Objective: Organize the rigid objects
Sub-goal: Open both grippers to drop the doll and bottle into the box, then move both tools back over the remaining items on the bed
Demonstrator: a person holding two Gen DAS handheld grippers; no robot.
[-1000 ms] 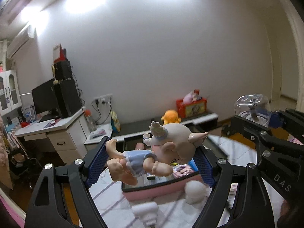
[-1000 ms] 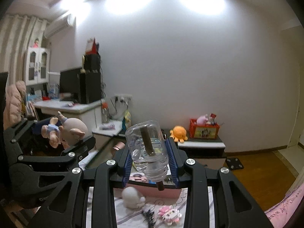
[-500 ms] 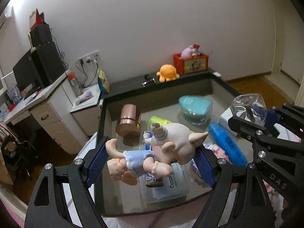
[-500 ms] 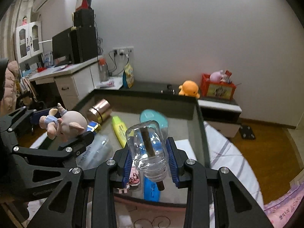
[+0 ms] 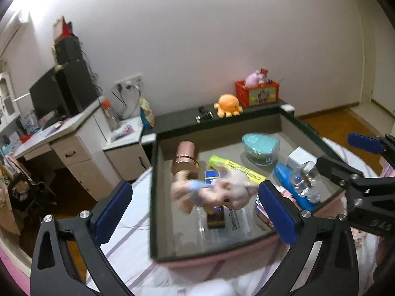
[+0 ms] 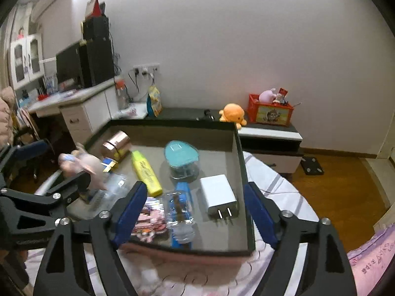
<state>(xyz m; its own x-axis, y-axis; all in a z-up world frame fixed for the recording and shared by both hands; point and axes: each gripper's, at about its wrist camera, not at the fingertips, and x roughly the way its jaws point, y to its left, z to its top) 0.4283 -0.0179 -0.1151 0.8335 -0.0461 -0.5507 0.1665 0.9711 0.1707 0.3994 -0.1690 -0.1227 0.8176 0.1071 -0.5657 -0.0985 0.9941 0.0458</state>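
**Storage box and both hand-held grippers: contents and positions**

Left wrist view
- Left hand-held gripper (image 5: 196, 206): jaws opening, blue pads spread wide, nothing pressed between them.
- Pig doll (image 5: 212, 192): pink figure in blue shorts, motion-blurred, between the spread pads and touching neither, above the box floor; whether it has landed cannot be told.
- Storage box (image 5: 153, 197): shallow, dark-rimmed, grey inside, standing on a striped bed cover.
- Contents: copper tin (image 5: 185, 157) lying at the far left; yellow highlighter (image 5: 237, 170) beside it; teal-lidded container (image 5: 260, 148) toward the far wall; blue stapler (image 5: 288, 182) at the right; clear packet (image 5: 234, 224) printed with text under the doll.
- Right hand-held gripper (image 5: 345, 157): enters from the right edge, its jaws apart.
- Clear bottle (image 5: 305, 180): just beside the lower finger of that gripper, over the stapler.

Right wrist view
- Right hand-held gripper (image 6: 192, 212): jaws opening, pads well clear of the bottle.
- Clear bottle (image 6: 179, 212): lying in the box between the pads, on the blue stapler (image 6: 182, 190), cap end toward the camera.
- White charger (image 6: 218, 194): flat, just right of the bottle, prongs toward the near wall.
- Pink sticker pack (image 6: 150, 217): just left of the bottle.
- Pig doll (image 6: 84, 162): blurred, at the box's left edge by the left hand-held gripper (image 6: 37, 172).
- Beyond the box: orange plush octopus (image 6: 233, 114) on a low dark shelf.
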